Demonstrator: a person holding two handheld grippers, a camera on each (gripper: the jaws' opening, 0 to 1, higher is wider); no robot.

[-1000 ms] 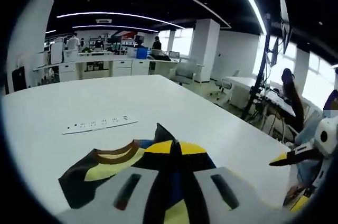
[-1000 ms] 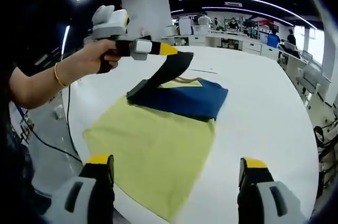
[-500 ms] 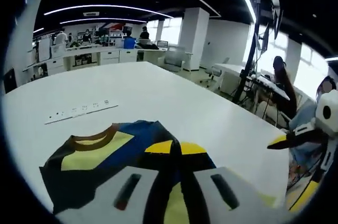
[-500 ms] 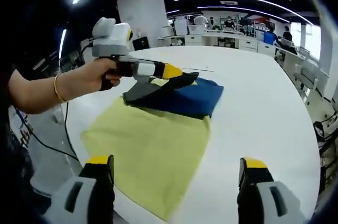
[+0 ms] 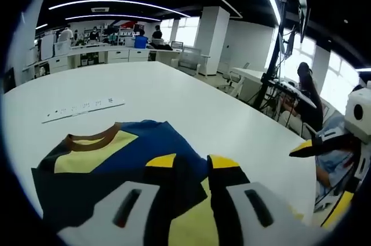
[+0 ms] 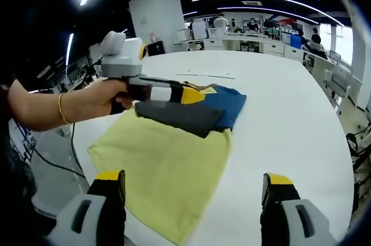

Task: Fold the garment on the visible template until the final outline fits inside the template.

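Observation:
A navy garment (image 6: 229, 102) with a yellow chest panel and brown collar (image 5: 88, 140) lies on the far end of a yellow-green template sheet (image 6: 168, 159). Its dark sleeve (image 6: 179, 115) is folded flat across the garment's near edge. My left gripper (image 6: 196, 93), held by a person's hand (image 6: 95, 101), hovers low over that sleeve. In the left gripper view its jaws (image 5: 191, 162) stand apart above the garment (image 5: 133, 153). My right gripper (image 6: 194, 177) is open over the sheet's near part, with nothing between its fingers, and its yellow tip (image 5: 305, 147) enters the left gripper view from the right.
The white table (image 6: 290, 118) carries a white power strip (image 5: 81, 108) (image 6: 206, 74) beyond the garment. Its edge runs close to the sheet's left side, with a cable (image 6: 55, 165) hanging there. A monitor stand (image 5: 271, 78), desks and people lie beyond.
The left gripper has lowered the lifted dark sleeve onto the garment, where it now lies flat, and its jaws have spread apart. The right gripper has stayed open in place.

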